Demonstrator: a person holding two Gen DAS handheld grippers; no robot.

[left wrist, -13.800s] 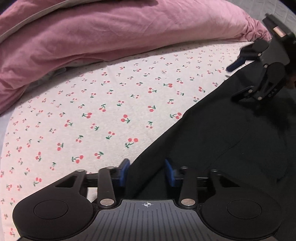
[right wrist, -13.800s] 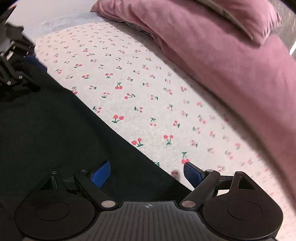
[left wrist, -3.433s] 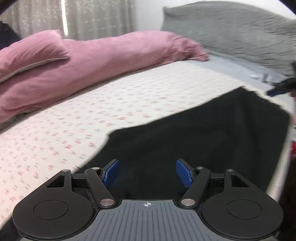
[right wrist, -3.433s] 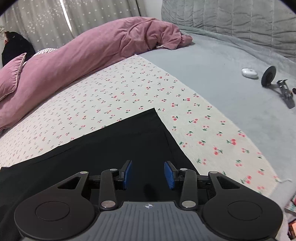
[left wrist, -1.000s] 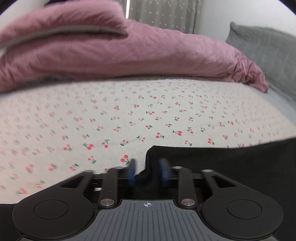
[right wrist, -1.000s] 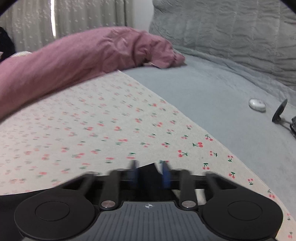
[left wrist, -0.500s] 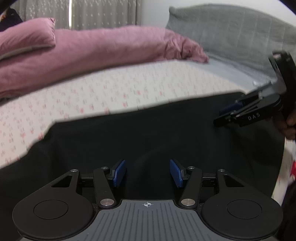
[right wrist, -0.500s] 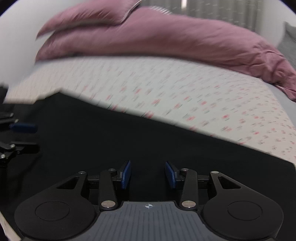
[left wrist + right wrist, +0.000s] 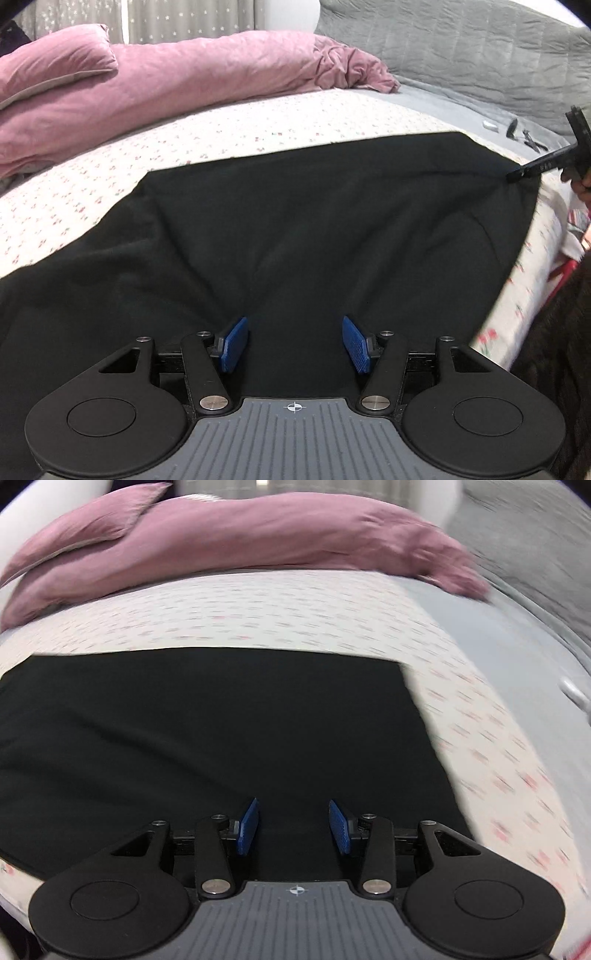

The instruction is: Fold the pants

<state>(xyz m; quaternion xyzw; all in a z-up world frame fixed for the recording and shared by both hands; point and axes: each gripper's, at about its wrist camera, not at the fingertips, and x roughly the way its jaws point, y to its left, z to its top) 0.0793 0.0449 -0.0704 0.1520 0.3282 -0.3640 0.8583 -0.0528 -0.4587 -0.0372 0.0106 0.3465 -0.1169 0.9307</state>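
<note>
The left claw (image 9: 294, 345) is angled down over the black pants (image 9: 295, 229), its jaws opening with nothing pinched; the right claw (image 9: 293, 826) is held apart, empty. A second ago each gripped a pants corner; now the pants are spread flat on the cherry-print bed (image 9: 258, 122).

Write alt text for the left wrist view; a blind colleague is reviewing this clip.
Black pants lie spread flat across a cherry-print bedsheet, seen from above the left gripper, whose blue-padded jaws are opening with nothing pinched between them. At the far right, the right gripper reaches the pants' corner. A pink duvet is bunched along the back.
</note>
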